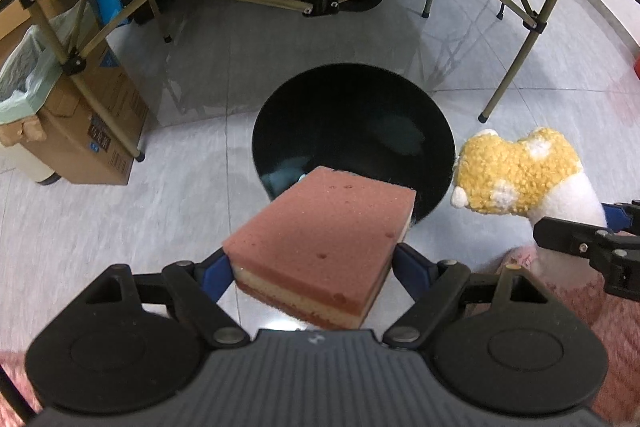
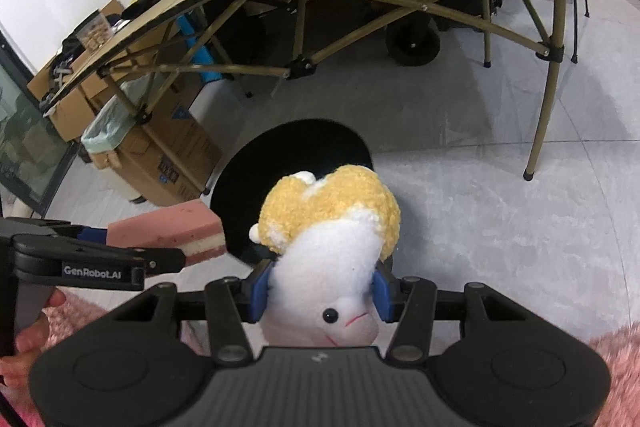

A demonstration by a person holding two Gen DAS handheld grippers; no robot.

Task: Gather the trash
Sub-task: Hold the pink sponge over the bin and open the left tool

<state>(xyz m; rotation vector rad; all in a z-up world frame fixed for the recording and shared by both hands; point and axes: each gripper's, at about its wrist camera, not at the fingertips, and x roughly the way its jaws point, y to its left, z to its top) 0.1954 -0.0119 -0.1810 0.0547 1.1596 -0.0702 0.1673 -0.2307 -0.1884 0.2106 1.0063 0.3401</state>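
Your left gripper [image 1: 314,267] pinches the pink-and-cream layered sponge block [image 1: 320,247], held above the floor at the six o'clock rim of the round black bin [image 1: 360,131]. Your right gripper [image 2: 322,293] squeezes the white-and-yellow fuzzy plush toy [image 2: 332,227], at three o'clock from the sponge. Grey tiled floor [image 1: 160,219] lies below.

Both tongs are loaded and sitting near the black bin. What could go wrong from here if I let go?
1. The sponge in the left tongs sits over the near rim of the black bin; released now, it may catch the edge and land on the floor.
2. The plush toy in the right tongs looks beside the bin in the left view, so it could miss.
3. The tongs are close and might bump.
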